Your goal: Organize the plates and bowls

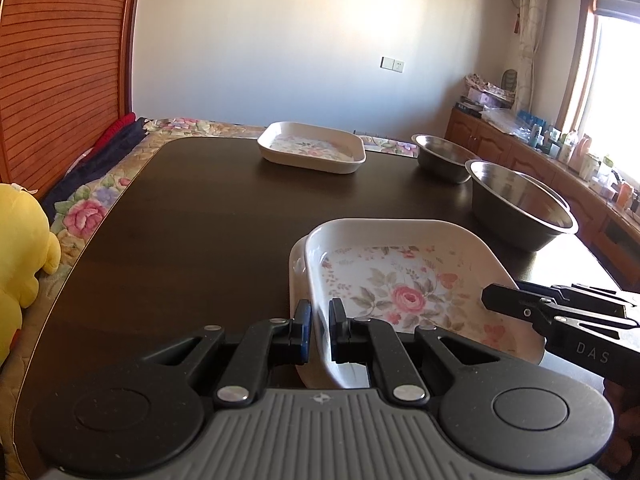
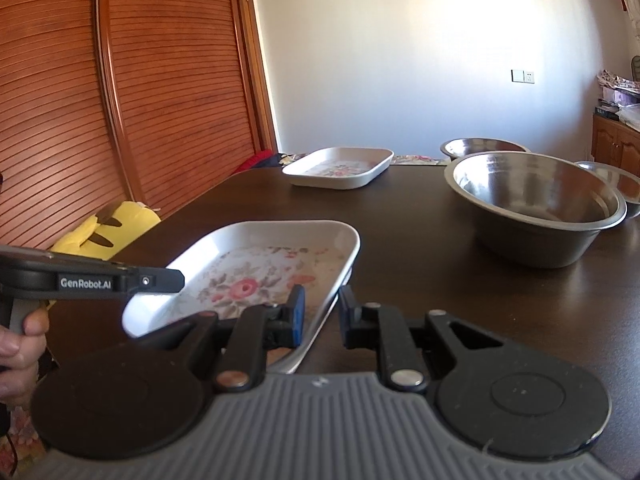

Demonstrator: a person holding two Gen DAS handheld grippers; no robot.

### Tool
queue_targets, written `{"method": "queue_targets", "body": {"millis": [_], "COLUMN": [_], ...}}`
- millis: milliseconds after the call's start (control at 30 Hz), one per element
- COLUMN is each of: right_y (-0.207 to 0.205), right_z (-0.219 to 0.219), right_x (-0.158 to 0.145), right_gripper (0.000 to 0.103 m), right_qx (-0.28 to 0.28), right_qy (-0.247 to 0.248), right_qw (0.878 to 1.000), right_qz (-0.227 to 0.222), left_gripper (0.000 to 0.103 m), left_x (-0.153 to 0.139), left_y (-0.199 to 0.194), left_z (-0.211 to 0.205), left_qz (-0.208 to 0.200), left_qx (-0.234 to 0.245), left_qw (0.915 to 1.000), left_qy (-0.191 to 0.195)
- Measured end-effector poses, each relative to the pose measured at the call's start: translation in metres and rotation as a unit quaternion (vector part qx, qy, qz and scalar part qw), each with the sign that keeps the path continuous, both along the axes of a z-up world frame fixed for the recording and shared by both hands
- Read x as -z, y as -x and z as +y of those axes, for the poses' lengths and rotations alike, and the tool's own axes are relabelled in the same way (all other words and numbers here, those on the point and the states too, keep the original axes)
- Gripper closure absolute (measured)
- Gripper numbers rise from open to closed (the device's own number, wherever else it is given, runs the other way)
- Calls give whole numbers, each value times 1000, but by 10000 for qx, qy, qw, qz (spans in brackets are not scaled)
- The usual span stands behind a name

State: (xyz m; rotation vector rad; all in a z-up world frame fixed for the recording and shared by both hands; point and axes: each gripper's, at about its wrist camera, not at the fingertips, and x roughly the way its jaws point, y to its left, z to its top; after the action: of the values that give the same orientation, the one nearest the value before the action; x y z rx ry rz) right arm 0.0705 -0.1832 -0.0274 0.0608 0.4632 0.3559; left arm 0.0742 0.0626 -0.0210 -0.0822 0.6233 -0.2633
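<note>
Near the front edge of the dark table [image 1: 180, 208], a floral plate [image 1: 404, 280] is held tilted, its left side raised. The left hand-held gripper [image 1: 320, 322] is clamped on that plate's near left rim, one finger on each side of the wall. The right hand-held gripper [image 2: 322, 306] straddles the plate's right rim with its fingers apart; whether they touch the rim is hard to say. A pale edge under the plate may be a second plate, though the view is poor. Another floral plate [image 1: 312, 147] lies flat near the far edge. A large steel bowl [image 1: 520, 204] stands by the right edge, with a smaller steel bowl [image 1: 442, 156] behind it toward the far right corner.
</note>
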Motion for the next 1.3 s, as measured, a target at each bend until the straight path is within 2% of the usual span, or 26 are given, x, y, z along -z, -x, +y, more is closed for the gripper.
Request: {"method": "queue_targets", "body": {"millis": [467, 667, 1300], "right_y": [2, 8, 8], "right_z": [1, 1, -2], "right_x": [-1, -6, -4], "right_gripper": [82, 82, 82], "right_qx": [-40, -2, 32], "right_qy": [27, 41, -19], "right_qw": [10000, 9997, 9998], "right_qz": [-39, -225, -182], "left_gripper": [93, 93, 93], "left_x": [-6, -12, -8], "left_y": [3, 8, 7], "left_z": [2, 3, 6], "left_qz": [-84, -220, -158], "left_qx": [-9, -46, -98], "left_qw": [9999, 9997, 9998], "left_qy": [56, -15, -27]}}
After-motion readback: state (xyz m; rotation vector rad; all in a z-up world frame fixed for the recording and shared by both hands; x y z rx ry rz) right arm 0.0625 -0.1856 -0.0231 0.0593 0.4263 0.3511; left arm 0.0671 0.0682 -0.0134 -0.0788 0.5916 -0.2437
